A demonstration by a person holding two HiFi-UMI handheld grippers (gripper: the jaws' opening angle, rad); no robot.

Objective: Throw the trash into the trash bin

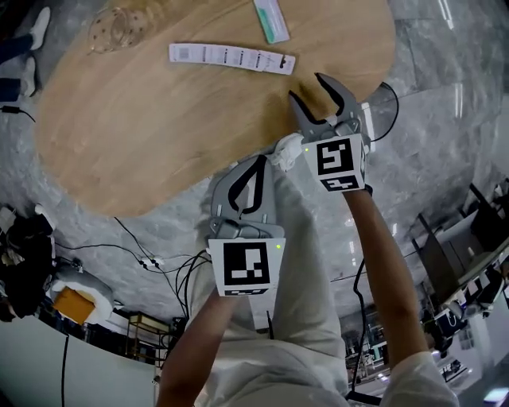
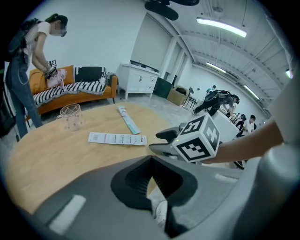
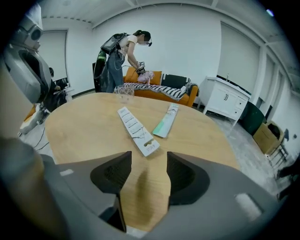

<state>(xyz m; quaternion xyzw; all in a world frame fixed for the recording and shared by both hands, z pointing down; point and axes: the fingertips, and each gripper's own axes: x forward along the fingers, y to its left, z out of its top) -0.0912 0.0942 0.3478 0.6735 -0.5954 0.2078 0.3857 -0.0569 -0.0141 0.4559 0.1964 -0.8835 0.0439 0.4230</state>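
A long white packaging strip (image 1: pixel 231 57) (image 2: pixel 117 138) (image 3: pixel 137 129) and a teal-and-white wrapper (image 1: pixel 271 20) (image 2: pixel 128 120) (image 3: pixel 165 121) lie on the oval wooden table (image 1: pixel 159 127). My right gripper (image 1: pixel 322 95) (image 3: pixel 144 176) stands open over the table's near edge, a short way before the strip, with nothing between its jaws. My left gripper (image 1: pixel 258 161) (image 2: pixel 151 161) is shut, just off the table's edge and over my leg. A white crumpled bit (image 2: pixel 159 208) shows through its jaw gap; I cannot tell whether it is held.
A clear patterned glass (image 1: pixel 119 30) (image 2: pixel 71 116) (image 3: pixel 124 93) stands at the table's far side. A clear round container with a dark rim (image 1: pixel 387 107) sits beside the table at right. A person (image 3: pixel 119 58) bends over an orange sofa (image 2: pixel 86 91). Cables (image 1: pixel 151 258) lie on the floor.
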